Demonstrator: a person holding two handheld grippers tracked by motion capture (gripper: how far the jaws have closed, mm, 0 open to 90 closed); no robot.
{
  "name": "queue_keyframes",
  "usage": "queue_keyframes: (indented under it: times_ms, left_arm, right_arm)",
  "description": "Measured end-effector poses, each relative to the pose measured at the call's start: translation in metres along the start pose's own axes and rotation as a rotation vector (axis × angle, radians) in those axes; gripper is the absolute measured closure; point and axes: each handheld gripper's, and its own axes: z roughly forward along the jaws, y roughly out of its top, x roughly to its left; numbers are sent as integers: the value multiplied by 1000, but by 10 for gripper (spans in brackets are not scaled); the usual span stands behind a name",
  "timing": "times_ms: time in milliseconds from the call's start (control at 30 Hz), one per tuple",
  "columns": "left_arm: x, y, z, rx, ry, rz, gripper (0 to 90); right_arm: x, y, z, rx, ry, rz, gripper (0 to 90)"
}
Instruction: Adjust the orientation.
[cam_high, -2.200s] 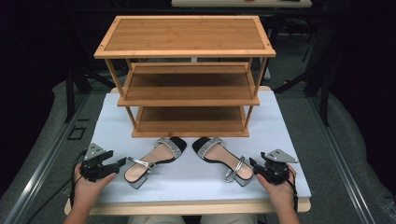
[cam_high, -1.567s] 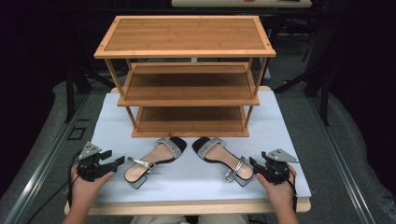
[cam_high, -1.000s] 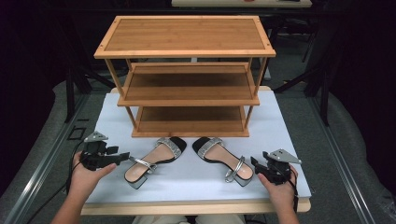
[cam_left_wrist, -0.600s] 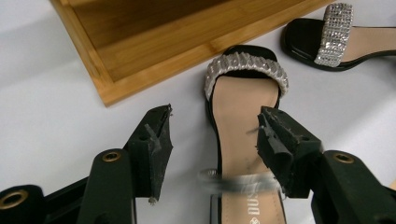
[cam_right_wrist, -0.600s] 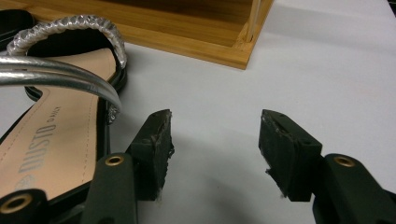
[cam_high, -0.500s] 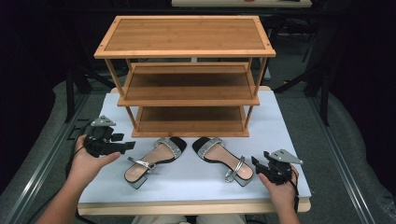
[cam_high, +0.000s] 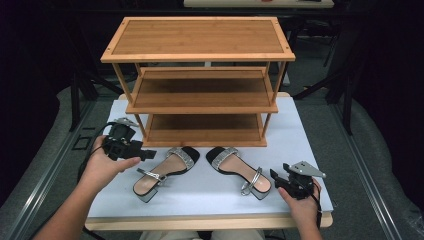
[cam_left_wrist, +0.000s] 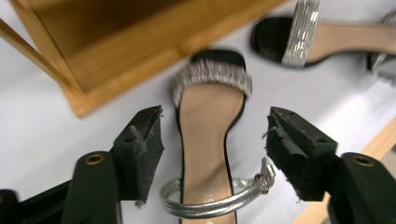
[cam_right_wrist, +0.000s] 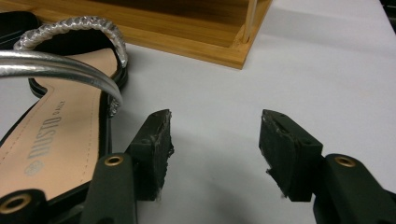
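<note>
The left gripper (cam_high: 142, 154) hangs over the left shoe (cam_left_wrist: 210, 126), jaws spread wide. The shoe lies on the table (cam_high: 310, 135) by the rack (cam_high: 200, 100). Go down slowly and pinch its sides, not the thin strap. The right gripper (cam_high: 276, 176) rests open beside the other shoe (cam_high: 240, 167).

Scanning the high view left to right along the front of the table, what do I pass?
Left gripper → left sandal → right sandal → right gripper, all on the white table in front of the wooden shoe rack.
</note>
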Motion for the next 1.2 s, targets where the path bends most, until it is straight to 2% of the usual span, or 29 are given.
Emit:
queue_keyframes:
  times_ms: [67,100,133,167,267,300,333,400,467,500,667,800,867,1067,1167,1200]
  left_arm:
    - [-1,1,13,79,-11,-12,360]
    - [-4,2,28,151,-12,-6,326]
    - [-4,2,28,151,-12,-6,325]
    - [-7,3,41,217,5,1,317]
    - [-8,4,52,255,32,7,306]
    - [-9,5,56,279,37,6,306]
    - [-9,5,65,328,42,7,294]
    - [-10,5,71,368,56,7,282]
    - [-10,4,73,385,61,8,282]
    - [-10,4,78,415,68,7,282]
    - [-5,0,89,458,38,-20,271]
    - [-2,-5,95,470,37,-46,271]
    - [-1,-6,96,472,33,-46,271]
    - [2,-12,104,491,27,-52,271]
    - [1,-13,107,507,30,-49,275]
    - [1,-13,108,510,39,-47,277]
  right_arm:
    - [1,0,0,1,4,-2,432]
    - [2,0,1,-1,7,-4,429]
    - [2,0,1,-1,7,-4,429]
    - [2,0,1,4,8,-5,428]
    - [0,-1,1,0,11,5,427]
    - [0,-1,1,0,11,5,427]
    - [-1,-1,1,6,13,11,426]
    - [-2,-2,1,3,11,18,425]
    - [-2,-2,1,2,15,22,424]
    - [-3,-2,2,-3,21,24,420]
    - [-3,-3,2,7,26,24,418]
    - [-3,-3,2,8,29,30,417]
    - [-3,-4,4,-5,34,36,417]
    - [-3,-4,4,13,34,33,415]
    - [-3,-5,6,3,38,35,413]
    - [-4,-5,5,17,38,36,412]
